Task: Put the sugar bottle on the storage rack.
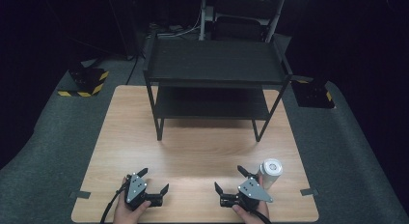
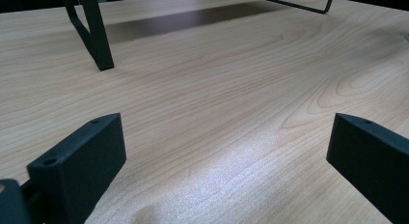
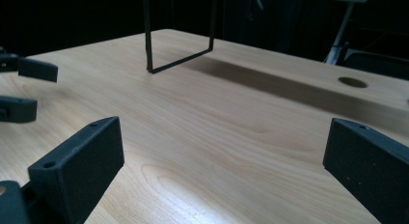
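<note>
Both hand-held grippers gape wide, holding nothing, near the desk's [image 1: 193,151] front edge. The right [image 1: 234,180] sits just beside a white cup [image 1: 270,173]; the left [image 1: 153,180] faces bare wood before the shelf [image 1: 212,64].

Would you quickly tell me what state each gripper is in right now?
Left gripper: open, holding nothing.
Right gripper: open, holding nothing, beside the white cup.

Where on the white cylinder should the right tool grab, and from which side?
Probably mid-body, coming from its left, level with the table. The white cylinder stands upright beside the open right tool, so its round side wall should fit between the spread jaws.
</note>
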The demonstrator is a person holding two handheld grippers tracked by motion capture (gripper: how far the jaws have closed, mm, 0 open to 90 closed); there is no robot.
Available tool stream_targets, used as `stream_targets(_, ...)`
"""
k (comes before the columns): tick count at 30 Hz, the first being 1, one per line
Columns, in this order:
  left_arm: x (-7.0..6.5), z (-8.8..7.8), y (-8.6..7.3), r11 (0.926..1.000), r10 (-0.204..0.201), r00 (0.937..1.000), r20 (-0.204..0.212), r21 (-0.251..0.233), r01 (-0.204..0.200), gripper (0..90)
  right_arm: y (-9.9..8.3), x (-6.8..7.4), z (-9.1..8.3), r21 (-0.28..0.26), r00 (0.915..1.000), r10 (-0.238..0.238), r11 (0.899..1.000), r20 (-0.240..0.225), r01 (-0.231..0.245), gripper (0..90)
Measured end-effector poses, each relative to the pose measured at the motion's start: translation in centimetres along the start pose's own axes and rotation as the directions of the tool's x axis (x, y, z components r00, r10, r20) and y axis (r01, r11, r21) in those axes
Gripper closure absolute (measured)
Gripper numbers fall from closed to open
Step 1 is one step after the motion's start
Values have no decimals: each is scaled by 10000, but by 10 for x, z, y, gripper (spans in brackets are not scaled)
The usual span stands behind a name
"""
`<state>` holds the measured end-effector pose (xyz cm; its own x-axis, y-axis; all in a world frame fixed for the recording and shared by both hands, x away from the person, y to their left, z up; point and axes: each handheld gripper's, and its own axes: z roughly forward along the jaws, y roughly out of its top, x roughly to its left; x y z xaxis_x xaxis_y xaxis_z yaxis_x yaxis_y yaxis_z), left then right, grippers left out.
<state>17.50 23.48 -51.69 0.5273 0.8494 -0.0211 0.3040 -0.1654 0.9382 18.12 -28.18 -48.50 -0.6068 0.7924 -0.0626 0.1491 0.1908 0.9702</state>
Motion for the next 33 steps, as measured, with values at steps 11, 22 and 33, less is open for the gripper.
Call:
stream_targets(11, 1, 0, 0, 10000, -30, 10000, 24, -1, 30, 5, 12, -3, -35, -711, 9885, 170, 9974, 1501, -63, 3)
stream_targets(22, 1, 0, 0, 10000, -57, 10000, 34, 2, 57, 5, 6, -14, -57, -1038, 9541, 488, 9944, 2954, -187, 2)
stream_targets(33, 1, 0, 0, 10000, -61, 10000, 58, 4, 60, 5, -9, -23, -52, -586, 9283, 802, 9963, 3631, -631, 1)
